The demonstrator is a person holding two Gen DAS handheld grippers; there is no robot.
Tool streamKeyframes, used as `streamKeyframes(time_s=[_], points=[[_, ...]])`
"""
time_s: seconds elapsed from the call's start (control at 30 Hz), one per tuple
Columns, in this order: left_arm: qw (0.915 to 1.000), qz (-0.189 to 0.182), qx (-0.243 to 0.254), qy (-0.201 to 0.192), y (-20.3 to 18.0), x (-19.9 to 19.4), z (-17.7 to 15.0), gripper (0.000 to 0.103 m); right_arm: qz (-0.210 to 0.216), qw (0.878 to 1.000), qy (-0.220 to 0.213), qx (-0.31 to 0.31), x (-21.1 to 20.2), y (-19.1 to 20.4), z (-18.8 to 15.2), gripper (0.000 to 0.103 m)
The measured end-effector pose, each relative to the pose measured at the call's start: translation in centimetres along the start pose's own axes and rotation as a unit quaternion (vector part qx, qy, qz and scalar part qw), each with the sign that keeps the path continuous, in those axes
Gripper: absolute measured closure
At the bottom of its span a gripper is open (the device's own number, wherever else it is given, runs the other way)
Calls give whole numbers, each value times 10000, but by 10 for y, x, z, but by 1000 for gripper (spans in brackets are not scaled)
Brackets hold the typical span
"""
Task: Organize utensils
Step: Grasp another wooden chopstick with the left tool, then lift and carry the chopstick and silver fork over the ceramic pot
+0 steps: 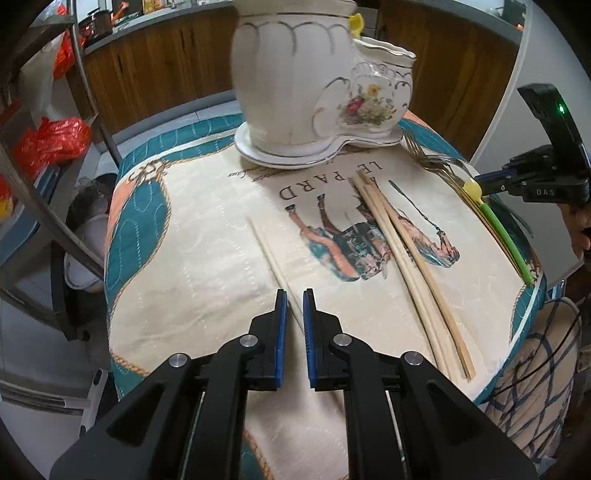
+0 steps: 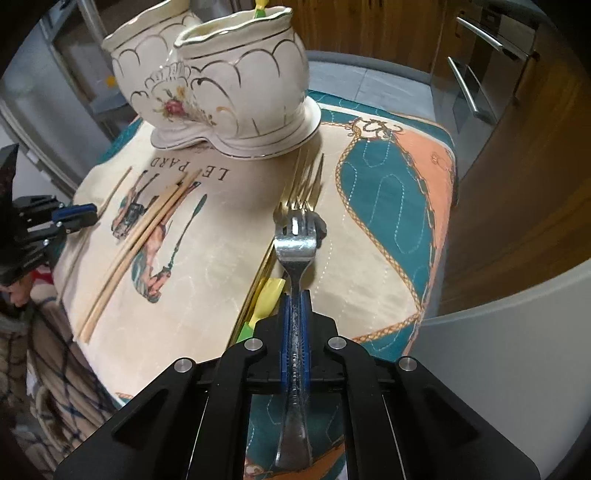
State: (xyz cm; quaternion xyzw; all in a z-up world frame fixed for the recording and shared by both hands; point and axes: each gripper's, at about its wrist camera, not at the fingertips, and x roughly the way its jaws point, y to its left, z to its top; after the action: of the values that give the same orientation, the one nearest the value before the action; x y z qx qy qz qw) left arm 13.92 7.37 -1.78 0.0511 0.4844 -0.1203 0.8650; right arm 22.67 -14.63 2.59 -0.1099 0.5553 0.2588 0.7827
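Sorting barely begun: only 1 yellow-green plastic utensil (image 2: 261, 5) stands in white floral double-pot ceramic holder (image 2: 221, 96). Right gripper (image 2: 295, 299) clamps silver steel fork (image 2: 295, 243), lifted near holder's base. Left gripper (image 1: 293, 299) nearly closed around single pale chopstick (image 1: 271, 260); grip unclear. Left on printed quilted cloth (image 1: 192, 258) below holder: 3 wooden chopsticks (image 1: 402, 254), forks (image 1: 432, 158), green-handled utensil (image 1: 498, 229). Wooden cabinets (image 1: 155, 62) behind holder.
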Motion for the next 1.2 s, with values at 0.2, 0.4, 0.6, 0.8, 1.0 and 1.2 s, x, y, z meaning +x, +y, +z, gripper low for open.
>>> streamKeyframes(time_s=[0.2, 0.4, 0.6, 0.8, 1.0, 1.2], points=[[9995, 144, 138, 253, -4, 1, -2, 82, -82, 9998, 146, -124, 2, 4, -4, 97], [9994, 137, 123, 282, -6, -7, -1, 76, -41, 9999, -86, -45, -6, 1, -6, 97], [9981, 249, 254, 497, -17, 0, -7, 76, 111, 9985, -529, 57, -22, -2, -5, 97], [9961, 535, 388, 576, -25, -1, -8, 94, 251, 9962, -837, 61, -36, 1, -10, 97], [9970, 571, 307, 432, -24, -6, -11, 99, 275, 9932, -1131, 21, -50, 2, -16, 97], [9989, 276, -72, -376, -15, -36, -8, 99, 321, 9879, -1517, 52, -67, 5, -20, 97]])
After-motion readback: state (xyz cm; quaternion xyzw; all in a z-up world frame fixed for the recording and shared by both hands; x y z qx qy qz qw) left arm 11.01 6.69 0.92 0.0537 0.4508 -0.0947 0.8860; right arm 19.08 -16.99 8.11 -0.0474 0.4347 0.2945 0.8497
